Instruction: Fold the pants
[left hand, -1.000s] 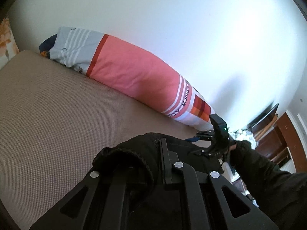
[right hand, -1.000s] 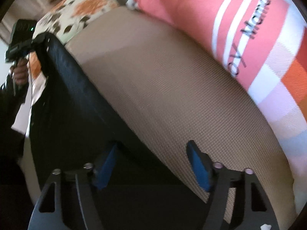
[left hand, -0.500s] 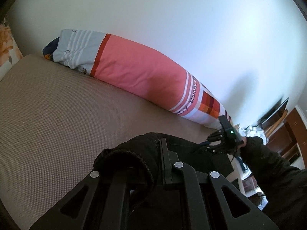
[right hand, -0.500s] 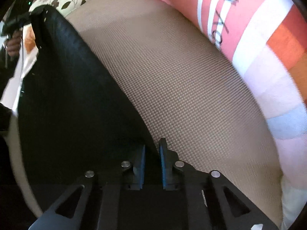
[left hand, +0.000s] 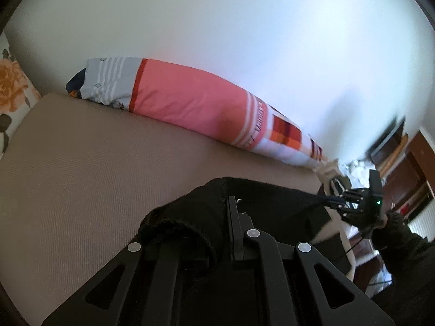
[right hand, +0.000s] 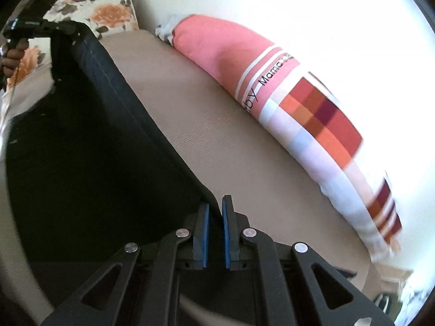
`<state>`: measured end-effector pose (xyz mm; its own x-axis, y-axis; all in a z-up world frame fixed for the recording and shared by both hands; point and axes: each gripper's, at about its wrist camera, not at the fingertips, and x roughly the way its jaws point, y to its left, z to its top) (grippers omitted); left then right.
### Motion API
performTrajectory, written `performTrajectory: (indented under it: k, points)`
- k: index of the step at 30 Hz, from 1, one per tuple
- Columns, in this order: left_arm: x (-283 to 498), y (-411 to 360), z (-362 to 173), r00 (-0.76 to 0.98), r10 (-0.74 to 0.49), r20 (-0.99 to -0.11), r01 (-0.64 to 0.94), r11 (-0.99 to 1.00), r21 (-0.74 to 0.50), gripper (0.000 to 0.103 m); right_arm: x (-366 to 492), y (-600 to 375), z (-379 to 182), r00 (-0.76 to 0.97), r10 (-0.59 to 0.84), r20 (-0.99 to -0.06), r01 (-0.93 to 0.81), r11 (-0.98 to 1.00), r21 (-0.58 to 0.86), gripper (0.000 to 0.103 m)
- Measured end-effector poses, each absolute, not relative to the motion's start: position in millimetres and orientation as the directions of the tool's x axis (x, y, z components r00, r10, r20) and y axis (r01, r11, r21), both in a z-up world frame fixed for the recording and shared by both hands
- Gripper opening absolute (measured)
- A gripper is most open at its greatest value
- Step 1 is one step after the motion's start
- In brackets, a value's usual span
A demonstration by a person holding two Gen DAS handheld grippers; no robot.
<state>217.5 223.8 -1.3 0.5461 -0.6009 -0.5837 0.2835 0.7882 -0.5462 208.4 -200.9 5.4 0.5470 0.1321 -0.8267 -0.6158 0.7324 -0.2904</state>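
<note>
Item: black pants (right hand: pixel 81 163), stretched taut above the tan mattress (right hand: pixel 217 135) between left gripper (left hand: pixel 231 206) and right gripper (right hand: pixel 214 206), each clamped on an edge of the cloth; risk: thin right-hand pinch slipping under tension, dropping that end.

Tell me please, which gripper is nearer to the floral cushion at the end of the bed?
Left. The left gripper, shut on the dark pants, is right beside the floral cushion. The right gripper grips the pants' other end, far along the bed.
</note>
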Motion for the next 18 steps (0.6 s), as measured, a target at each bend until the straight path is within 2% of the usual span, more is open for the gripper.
performTrajectory:
  k: [3, 8, 16, 18]
  points:
    - [187.0, 226.3, -0.5, 0.523, -0.615, -0.59, 0.316, 0.783, -0.536, 0.01, 150.8, -204.4, 13.4, 0.54, 0.147, -0.829, -0.599, 0.759, -0.255, 0.007]
    - [129.4, 232.3, -21.2, 0.439, -0.608, -0.661, 0.327, 0.794, -0.513, 0.011, 83.7, -203.5, -3.3, 0.469, 0.192, -0.862, -0.607, 0.779, -0.156, 0.006]
    - [75.8, 236.0, -95.5, 0.268, -0.555, -0.787, 0.266, 0.828, -0.493, 0.015, 40.2, -190.5, -80.5, 0.294, 0.2, -0.935, -0.6, 0.799, -0.018, 0.006]
    - [68.7, 235.9, -102.8, 0.255, -0.533, -0.807, 0.26, 0.841, -0.474, 0.021, 37.6, -186.5, -95.3, 0.273, 0.18, -0.945, -0.607, 0.794, -0.024, 0.006]
